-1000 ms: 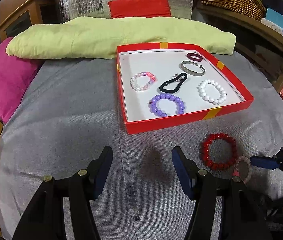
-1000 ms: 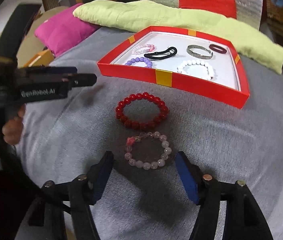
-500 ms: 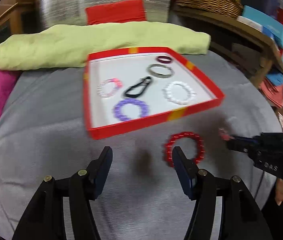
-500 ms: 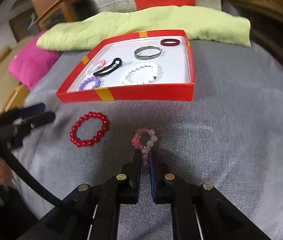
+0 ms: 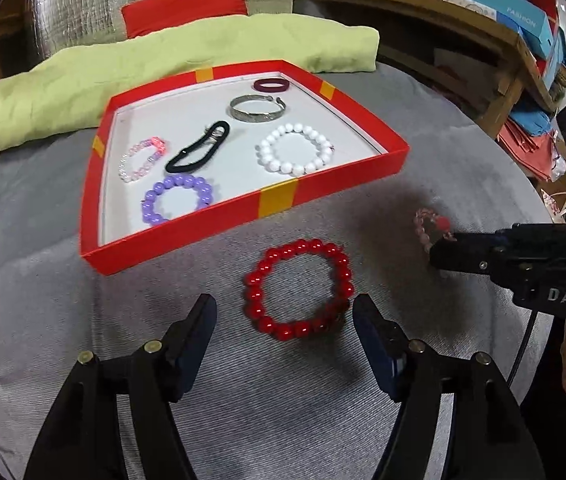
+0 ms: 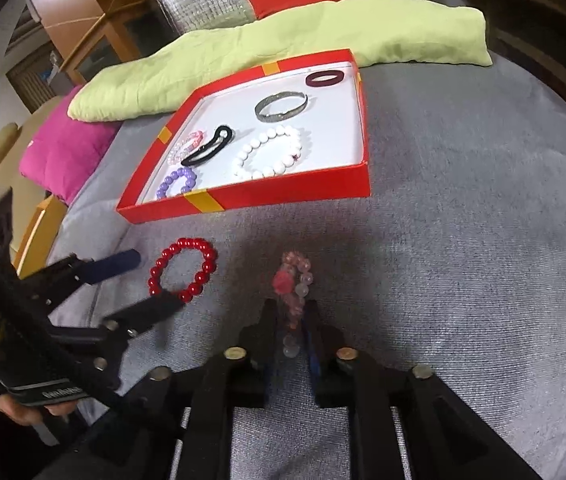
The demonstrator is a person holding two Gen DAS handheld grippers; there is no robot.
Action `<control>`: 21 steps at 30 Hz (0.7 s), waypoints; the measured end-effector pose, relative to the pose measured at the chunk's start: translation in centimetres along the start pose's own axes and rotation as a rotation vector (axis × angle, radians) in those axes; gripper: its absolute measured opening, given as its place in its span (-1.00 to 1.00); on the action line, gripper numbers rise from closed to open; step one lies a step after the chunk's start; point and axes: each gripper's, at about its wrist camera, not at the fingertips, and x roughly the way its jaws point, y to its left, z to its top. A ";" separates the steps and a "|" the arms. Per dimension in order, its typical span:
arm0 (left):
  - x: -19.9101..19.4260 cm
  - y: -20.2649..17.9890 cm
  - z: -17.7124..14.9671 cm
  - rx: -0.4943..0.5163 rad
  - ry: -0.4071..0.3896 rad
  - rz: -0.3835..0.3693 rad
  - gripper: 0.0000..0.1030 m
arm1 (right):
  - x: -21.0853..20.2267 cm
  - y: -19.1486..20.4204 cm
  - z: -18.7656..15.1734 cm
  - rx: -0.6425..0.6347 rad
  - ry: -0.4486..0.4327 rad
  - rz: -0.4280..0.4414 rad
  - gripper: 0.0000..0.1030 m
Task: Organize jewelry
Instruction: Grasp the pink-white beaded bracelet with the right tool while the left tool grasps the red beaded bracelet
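A red bead bracelet (image 5: 257, 280) lies flat on the grey cloth. My left gripper (image 5: 283, 318) straddles its near edge; its jaws are opening and touch nothing. In the right wrist view the left gripper (image 6: 141, 284) sits just left of the red bracelet (image 6: 187, 245). My right gripper (image 6: 290, 309) is shut on a pale pink bead bracelet (image 6: 295, 276) that sticks out squeezed between the pads, while the jaws ease apart. The left wrist view shows the right gripper (image 5: 439, 250) with the pink bracelet (image 5: 423, 224) at its tip. The red tray (image 5: 275, 200) holds several bracelets and bands.
A lime green cushion (image 5: 187, 56) lies behind the tray (image 6: 243, 196), and a magenta cushion (image 6: 67, 152) sits at the left edge. A wooden shelf (image 5: 495, 40) with boxes stands on the right. Grey cloth (image 6: 463, 240) stretches right of the tray.
My left gripper slid right until the red bracelet lay between its fingers. My right gripper closed on the pink bracelet, squeezing it narrow, and rolled; its jaws now stand slightly wider.
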 end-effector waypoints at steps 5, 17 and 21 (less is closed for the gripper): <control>0.6 0.2 0.1 -0.024 -0.012 -0.017 0.38 | -0.6 -0.1 0.1 0.008 -0.027 0.004 -0.29; -0.1 1.8 -0.3 -0.036 -0.023 0.023 -0.62 | -1.2 -0.5 0.5 0.013 -0.073 -0.054 0.00; -1.2 2.6 -0.5 -0.048 -0.040 0.013 -0.84 | -0.5 0.4 0.2 -0.035 -0.039 -0.054 0.02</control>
